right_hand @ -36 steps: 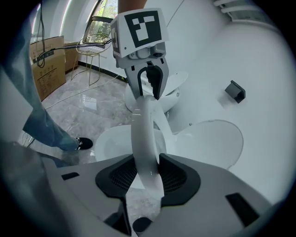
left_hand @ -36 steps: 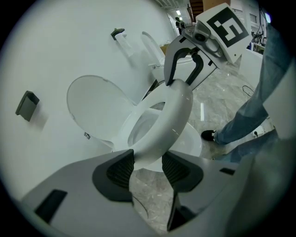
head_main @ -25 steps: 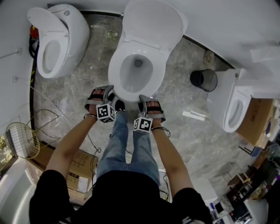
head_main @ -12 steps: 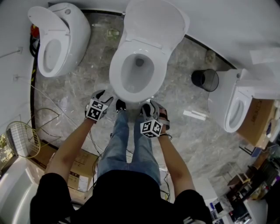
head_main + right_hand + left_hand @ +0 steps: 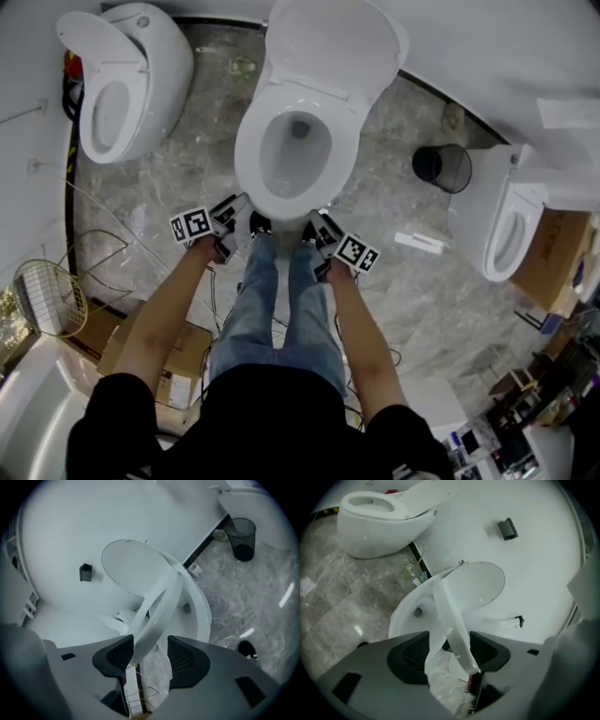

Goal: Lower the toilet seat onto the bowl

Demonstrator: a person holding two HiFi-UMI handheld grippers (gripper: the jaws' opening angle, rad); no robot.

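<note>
**A:** Where's the toilet seat now?

**B:** Straight ahead of me. It looks flat on the bowl, with the lid up by the floor's far edge. The seat's front rim runs crosswise through both sets of jaws.

**A:** Still gripped?

**B:** No. My left gripper and right gripper have just been opening. They're half-wide, with the rim loose between the pads, and both are equally near. I'd judge pulling straight back clears it.

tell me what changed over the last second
The left gripper and right gripper rolled, their marker cubes swinging outward. Their jaws have just been opening, with the seat front edge between them. The raised lid and bin stayed put.
</note>
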